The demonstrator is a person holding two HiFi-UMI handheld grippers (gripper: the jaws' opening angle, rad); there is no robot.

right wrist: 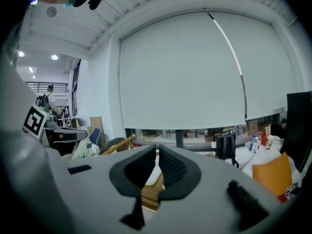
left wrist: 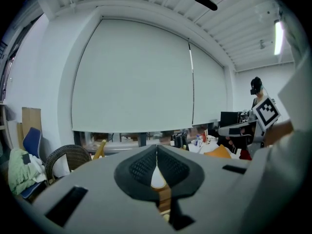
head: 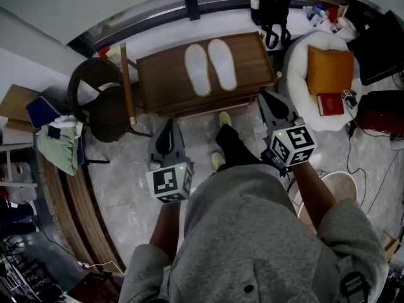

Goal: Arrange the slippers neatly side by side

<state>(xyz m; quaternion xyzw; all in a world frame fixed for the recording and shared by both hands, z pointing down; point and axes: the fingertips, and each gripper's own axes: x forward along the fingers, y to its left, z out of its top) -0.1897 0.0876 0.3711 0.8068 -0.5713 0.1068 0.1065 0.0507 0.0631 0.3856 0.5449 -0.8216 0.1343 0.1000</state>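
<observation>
My left tongs (left wrist: 157, 152) are closed, the dark ribbed pads meeting at the tips with nothing between them. My right tongs (right wrist: 157, 149) are closed the same way and also empty. Both are held out in front of me, short of the near edge of the wooden table (head: 158, 84), the left one toward its left part and the right one by its near right corner. The two white slippers lie on that table top, the left slipper (head: 197, 69) and the right slipper (head: 222, 64) side by side. They run lengthwise from near to far and sit parallel, with only a narrow strip of wood between them. Of things that hold other things, the clearest is the round white cushion bed (head: 297, 74) to the right of the table. An orange pillow (head: 329, 69) rests in it, with a red book (head: 329, 103) just nearer on its rim. The book's cover bears a pale mark too small to read. On the far ledge stands a black backpack (head: 271, 8), zipped, with small bottles (head: 315, 12) to its right whose labels I cannot make out. Left of the table is a wicker chair (head: 95, 103), and farther left a green cloth (head: 58, 147) is draped over a seat. The only print I can see clearly is the black-and-white square markers on my tongs' cubes, which carry no words.
</observation>
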